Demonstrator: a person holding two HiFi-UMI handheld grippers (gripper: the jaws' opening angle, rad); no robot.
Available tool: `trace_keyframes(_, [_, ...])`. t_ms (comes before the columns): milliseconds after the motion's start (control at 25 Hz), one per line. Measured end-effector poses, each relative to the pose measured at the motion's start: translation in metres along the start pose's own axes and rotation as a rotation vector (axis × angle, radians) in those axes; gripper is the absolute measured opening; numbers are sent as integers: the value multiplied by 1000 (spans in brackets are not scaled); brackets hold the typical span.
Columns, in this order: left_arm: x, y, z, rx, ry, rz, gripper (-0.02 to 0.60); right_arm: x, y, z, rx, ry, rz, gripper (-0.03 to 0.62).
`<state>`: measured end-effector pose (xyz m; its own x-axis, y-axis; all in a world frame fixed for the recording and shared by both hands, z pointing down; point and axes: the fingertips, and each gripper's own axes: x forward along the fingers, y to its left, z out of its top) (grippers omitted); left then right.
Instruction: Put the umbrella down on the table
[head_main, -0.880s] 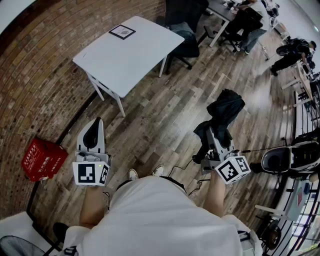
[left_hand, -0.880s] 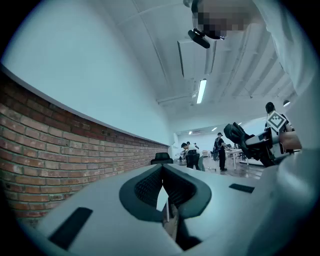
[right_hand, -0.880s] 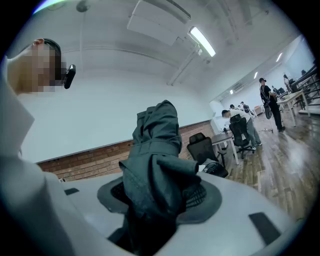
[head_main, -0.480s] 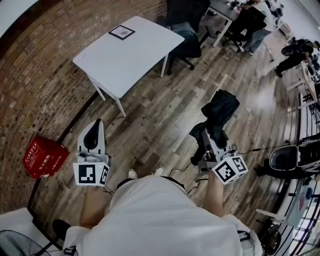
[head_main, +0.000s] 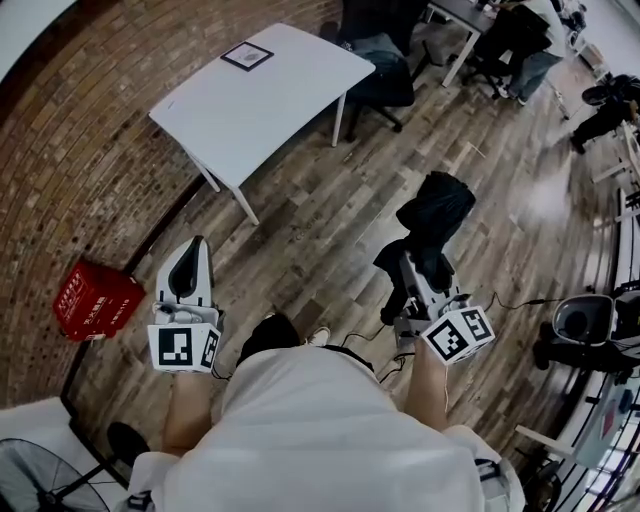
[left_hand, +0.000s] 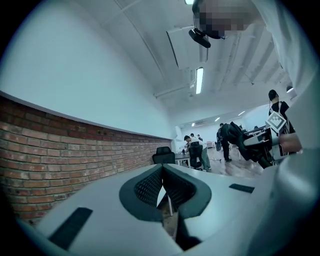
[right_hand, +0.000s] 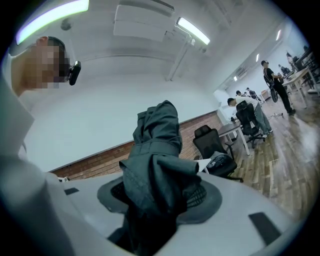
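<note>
The umbrella (head_main: 436, 212) is dark, folded and bundled. It sticks out forward from my right gripper (head_main: 417, 266), which is shut on it above the wood floor. In the right gripper view the umbrella (right_hand: 156, 165) fills the space between the jaws of that gripper (right_hand: 160, 195) and hides their tips. The white table (head_main: 290, 100) stands ahead and to the left, some way off from both grippers. My left gripper (head_main: 196, 243) hangs level at the left with nothing in it. In its own view the left gripper (left_hand: 161, 171) has its pads meeting at the tip.
A black-and-white marker card (head_main: 247, 55) lies on the table's far corner. A black office chair (head_main: 385, 70) stands behind the table. A red crate (head_main: 95, 300) sits by the brick wall at the left. People sit at desks (head_main: 520, 40) at the far right. A cable (head_main: 505, 303) runs over the floor.
The person has stepped forward and a dark shoe now shows under the torso. My right gripper with the umbrella has drifted slightly left. The left gripper holds its place.
</note>
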<state>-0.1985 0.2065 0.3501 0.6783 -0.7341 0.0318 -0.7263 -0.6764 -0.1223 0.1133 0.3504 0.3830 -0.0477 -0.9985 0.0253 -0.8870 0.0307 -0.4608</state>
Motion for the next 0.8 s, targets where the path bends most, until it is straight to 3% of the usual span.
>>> trace_keyframes(320, [28, -7, -17, -27, 23, -19, 23, 13, -12, 1, 17, 23, 16, 233])
trace_keyframes(560, [91, 1, -25, -52, 10, -68, 23, 50, -28, 12, 32, 30, 7, 233])
trace_keyframes(800, [165, 37, -26, -76, 3, -77, 23, 124, -41, 38, 22, 30, 13, 233])
